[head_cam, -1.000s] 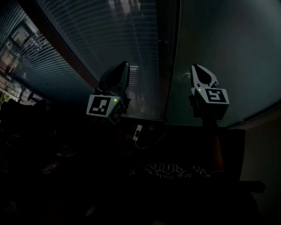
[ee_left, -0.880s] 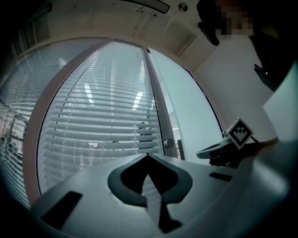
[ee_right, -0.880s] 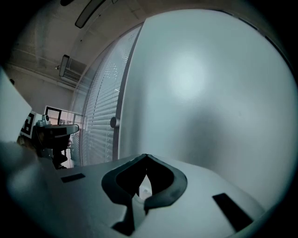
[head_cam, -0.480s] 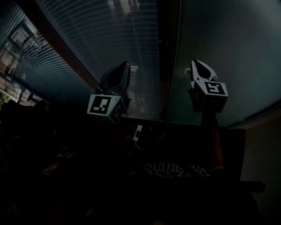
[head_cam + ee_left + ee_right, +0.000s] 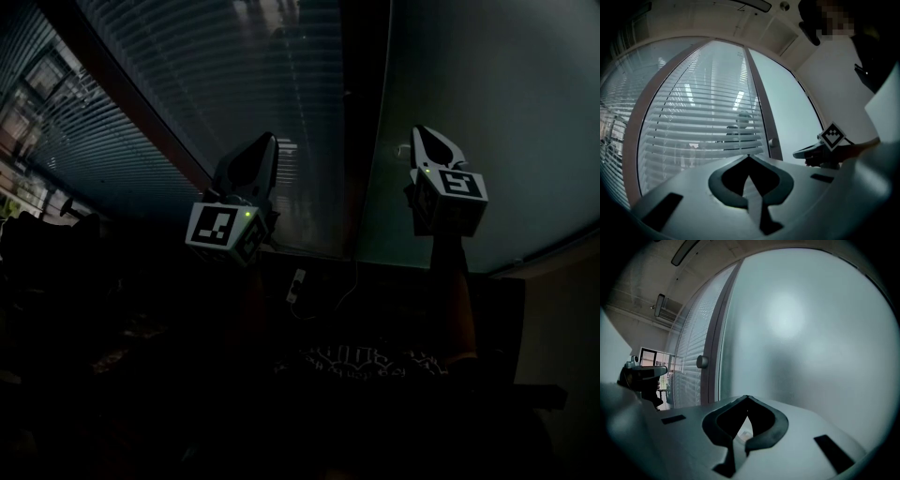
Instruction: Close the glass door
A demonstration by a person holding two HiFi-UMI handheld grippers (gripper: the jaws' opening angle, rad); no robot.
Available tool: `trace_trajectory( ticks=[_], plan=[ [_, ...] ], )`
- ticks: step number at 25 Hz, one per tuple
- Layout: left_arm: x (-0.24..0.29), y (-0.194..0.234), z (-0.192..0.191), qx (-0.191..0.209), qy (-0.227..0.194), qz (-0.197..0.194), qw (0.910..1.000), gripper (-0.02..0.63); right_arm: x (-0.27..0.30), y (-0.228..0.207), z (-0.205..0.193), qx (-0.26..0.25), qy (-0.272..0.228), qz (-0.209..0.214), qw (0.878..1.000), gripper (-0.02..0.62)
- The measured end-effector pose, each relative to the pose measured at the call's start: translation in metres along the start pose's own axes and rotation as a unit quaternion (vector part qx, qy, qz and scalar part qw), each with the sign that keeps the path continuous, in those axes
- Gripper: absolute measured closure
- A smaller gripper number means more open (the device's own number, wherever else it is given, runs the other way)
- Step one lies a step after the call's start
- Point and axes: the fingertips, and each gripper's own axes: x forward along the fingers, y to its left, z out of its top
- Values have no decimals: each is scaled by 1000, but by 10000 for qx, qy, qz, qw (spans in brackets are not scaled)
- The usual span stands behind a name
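A frosted glass door panel (image 5: pixel 487 112) fills the right of the head view; its left edge meets a dark vertical frame (image 5: pixel 364 141) that carries a small round knob (image 5: pixel 702 362). My right gripper (image 5: pixel 419 132) is shut and empty, its tips (image 5: pixel 747 397) held level close to the frosted panel near that edge; I cannot tell whether they touch it. My left gripper (image 5: pixel 265 139) is also shut with nothing in it (image 5: pixel 748 156), held before the glass pane with slatted blinds (image 5: pixel 703 122), left of the frame.
A white power strip with a cable (image 5: pixel 295 283) lies on the dark floor below the frame. Dim furniture stands at the far left (image 5: pixel 47 244). A plain wall (image 5: pixel 834 93) runs along the right of the frosted panel.
My right gripper has shifted slightly to the right, and the frosted panel's left edge has shifted right with it. The left gripper has stayed put.
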Motion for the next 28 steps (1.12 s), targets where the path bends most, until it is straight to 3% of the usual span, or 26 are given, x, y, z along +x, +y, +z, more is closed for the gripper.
trace_trajectory(
  ticks=[28],
  plan=[
    [1,8,5,-16,-60,-48,10000,604,8,-9,3,-7,37,-170,9998,592]
  ],
)
